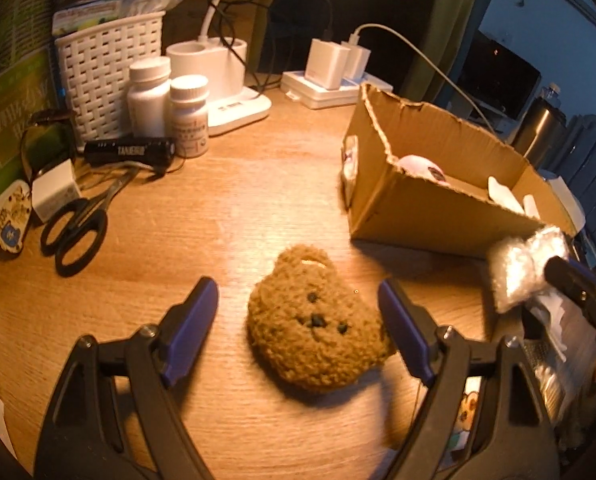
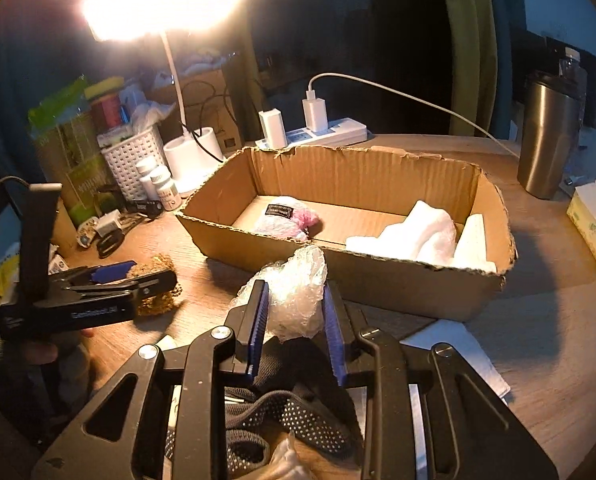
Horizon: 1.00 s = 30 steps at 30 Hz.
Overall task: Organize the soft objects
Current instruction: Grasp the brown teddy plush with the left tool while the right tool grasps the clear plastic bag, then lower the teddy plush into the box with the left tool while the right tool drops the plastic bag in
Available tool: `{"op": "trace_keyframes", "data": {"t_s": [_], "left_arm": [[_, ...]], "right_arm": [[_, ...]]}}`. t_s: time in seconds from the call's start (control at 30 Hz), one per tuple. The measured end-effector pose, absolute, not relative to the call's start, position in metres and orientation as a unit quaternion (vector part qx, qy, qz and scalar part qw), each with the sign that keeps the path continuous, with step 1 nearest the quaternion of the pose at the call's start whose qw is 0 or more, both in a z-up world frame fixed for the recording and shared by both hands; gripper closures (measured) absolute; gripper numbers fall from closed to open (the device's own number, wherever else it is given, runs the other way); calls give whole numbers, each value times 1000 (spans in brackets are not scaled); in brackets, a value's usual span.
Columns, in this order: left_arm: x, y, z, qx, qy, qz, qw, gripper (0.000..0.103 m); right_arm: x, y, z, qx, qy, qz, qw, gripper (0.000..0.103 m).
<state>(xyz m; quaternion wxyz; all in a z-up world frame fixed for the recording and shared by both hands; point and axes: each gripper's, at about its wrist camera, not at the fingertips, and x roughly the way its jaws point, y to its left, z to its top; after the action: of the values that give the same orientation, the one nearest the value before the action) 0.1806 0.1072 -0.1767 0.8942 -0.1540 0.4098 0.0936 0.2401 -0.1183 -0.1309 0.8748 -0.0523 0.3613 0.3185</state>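
Note:
A brown fuzzy bear-face plush lies flat on the wooden desk. My left gripper is open and straddles it, one blue pad on either side, neither pressing. My right gripper is shut on a crumpled clear plastic wrap, just in front of the torn cardboard box. In the box lie a pink-and-white pouch and white soft padding. The left wrist view shows the wrap at the right edge, beside the box.
Scissors, a black flashlight, pill bottles, a white basket and a lamp base crowd the left and back. A power strip, steel tumbler and tissue pack flank the box. Black dotted fabric lies under my right gripper.

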Motion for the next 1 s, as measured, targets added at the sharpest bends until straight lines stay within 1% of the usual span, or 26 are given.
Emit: {"op": "trace_keyframes", "data": {"t_s": [0.27, 0.3, 0.33, 0.43, 0.63, 1.0], "left_arm": [[184, 101, -177, -135, 417, 98, 893, 21], [185, 99, -177, -129, 420, 94, 893, 23], [185, 98, -177, -127, 420, 93, 894, 30], [185, 95, -177, -118, 421, 88, 895, 41], [185, 87, -177, -109, 422, 69, 897, 55], [171, 70, -170, -104, 398, 39, 911, 57]], "right_arm": [[230, -121, -124, -49, 342, 335, 877, 74], [229, -121, -124, -50, 341, 335, 877, 74], [228, -122, -124, -50, 340, 334, 878, 74], [226, -124, -123, -52, 337, 330, 880, 74], [219, -133, -114, -50, 324, 324, 887, 74], [207, -139, -106, -57, 309, 315, 896, 74]]}}
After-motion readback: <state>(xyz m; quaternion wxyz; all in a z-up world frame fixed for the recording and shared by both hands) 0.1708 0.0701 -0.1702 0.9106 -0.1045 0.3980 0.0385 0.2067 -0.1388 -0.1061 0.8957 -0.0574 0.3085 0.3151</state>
